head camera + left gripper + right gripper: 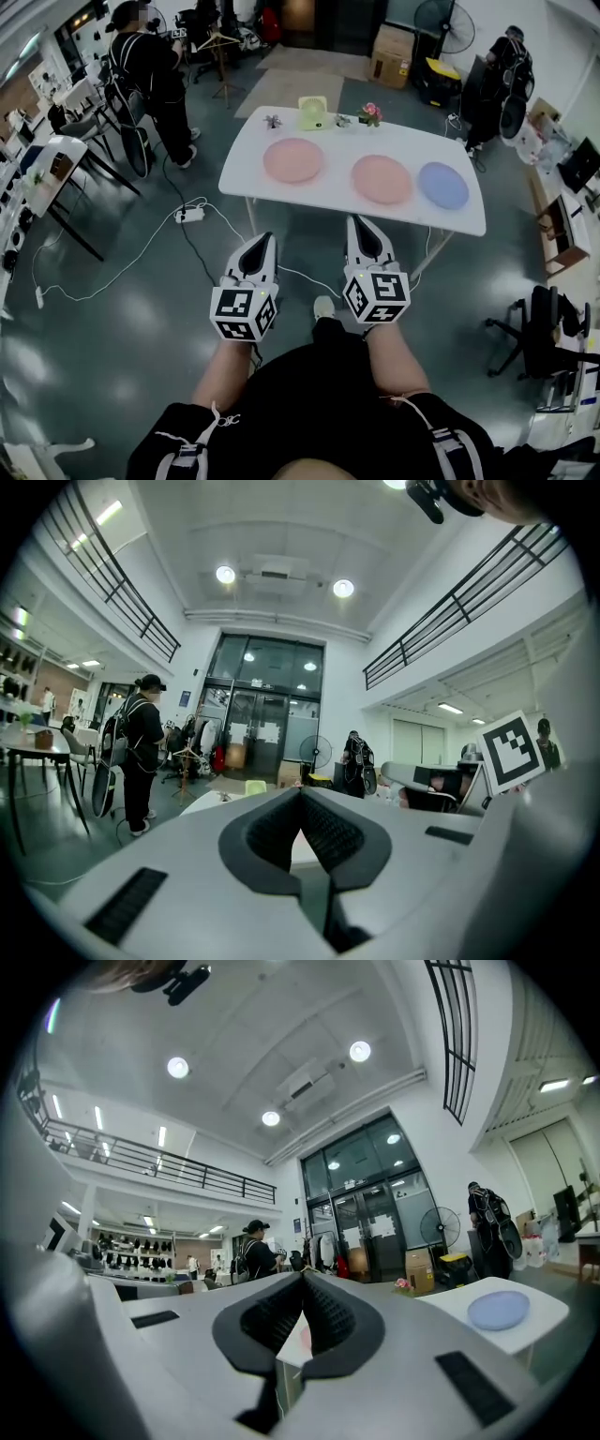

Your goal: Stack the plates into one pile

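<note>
Left gripper [266,238], right gripper [358,225], fingers closed, empty; three plates [382,179] apart on table [246,173]

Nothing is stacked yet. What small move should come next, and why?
Probably step up to the table and open the right gripper toward the blue plate. It and two pink plates lie apart, unstacked; the left gripper and the right are shut, empty, short of the table's edge.
</note>
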Motion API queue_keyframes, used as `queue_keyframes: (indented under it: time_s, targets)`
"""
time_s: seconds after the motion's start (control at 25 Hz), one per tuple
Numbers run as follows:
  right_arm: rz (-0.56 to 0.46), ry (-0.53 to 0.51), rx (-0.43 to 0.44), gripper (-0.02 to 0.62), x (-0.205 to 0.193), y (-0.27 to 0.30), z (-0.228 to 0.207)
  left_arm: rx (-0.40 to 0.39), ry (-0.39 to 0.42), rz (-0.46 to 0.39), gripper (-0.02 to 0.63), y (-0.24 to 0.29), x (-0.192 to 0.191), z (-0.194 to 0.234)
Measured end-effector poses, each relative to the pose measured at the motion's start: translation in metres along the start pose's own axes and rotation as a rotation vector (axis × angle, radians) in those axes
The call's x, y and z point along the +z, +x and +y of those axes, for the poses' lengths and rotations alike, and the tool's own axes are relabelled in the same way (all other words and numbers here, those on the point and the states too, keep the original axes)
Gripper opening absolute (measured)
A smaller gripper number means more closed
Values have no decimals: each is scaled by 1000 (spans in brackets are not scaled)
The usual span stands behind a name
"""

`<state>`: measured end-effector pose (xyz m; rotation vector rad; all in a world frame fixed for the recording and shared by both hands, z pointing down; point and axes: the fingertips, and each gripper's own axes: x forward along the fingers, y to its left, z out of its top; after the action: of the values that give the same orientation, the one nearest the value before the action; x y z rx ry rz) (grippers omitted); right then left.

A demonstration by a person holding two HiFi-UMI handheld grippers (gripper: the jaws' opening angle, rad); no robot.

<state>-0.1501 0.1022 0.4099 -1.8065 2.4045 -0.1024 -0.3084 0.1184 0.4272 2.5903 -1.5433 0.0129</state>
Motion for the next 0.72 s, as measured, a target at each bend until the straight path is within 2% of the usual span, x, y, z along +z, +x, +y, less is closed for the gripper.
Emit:
queue_keyframes:
  time_s: [0.32, 0.72]
  targets:
    - [-6, 24, 46, 15, 11, 148, -70, 48, 42, 12, 11, 148, 24, 42]
    - [55, 29, 94, 15, 13, 323, -151, 81, 12, 39, 11, 333, 48, 92]
